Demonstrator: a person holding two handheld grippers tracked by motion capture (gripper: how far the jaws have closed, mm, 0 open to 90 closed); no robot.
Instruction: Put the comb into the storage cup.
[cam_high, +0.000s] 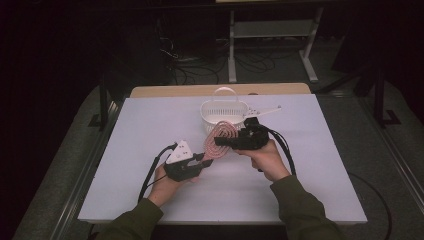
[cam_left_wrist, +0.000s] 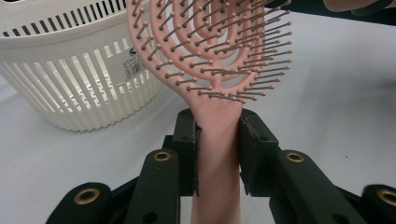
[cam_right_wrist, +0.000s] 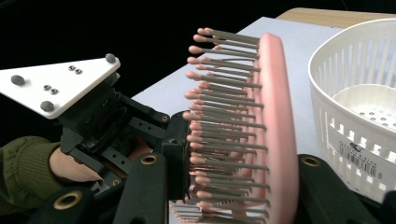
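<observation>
While the brush is being held at the frame's centre before the basket, its handle is being gripped by the left gripper and its head is being clamped by the right gripper.

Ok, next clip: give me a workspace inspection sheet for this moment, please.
Surface: white table top, bare around the work.
Job's things: pink hairbrush held up between both grippers; white slatted basket behind it, upright.
Clutter: nothing seen.
Grippers: left gripper shut on the hairbrush handle; right gripper shut across the brush head, bristles against one pad.
Cables: black cable trails from the left gripper, another from the right.
Surroundings: dark room, metal stand and floor cables beyond the table.
</observation>
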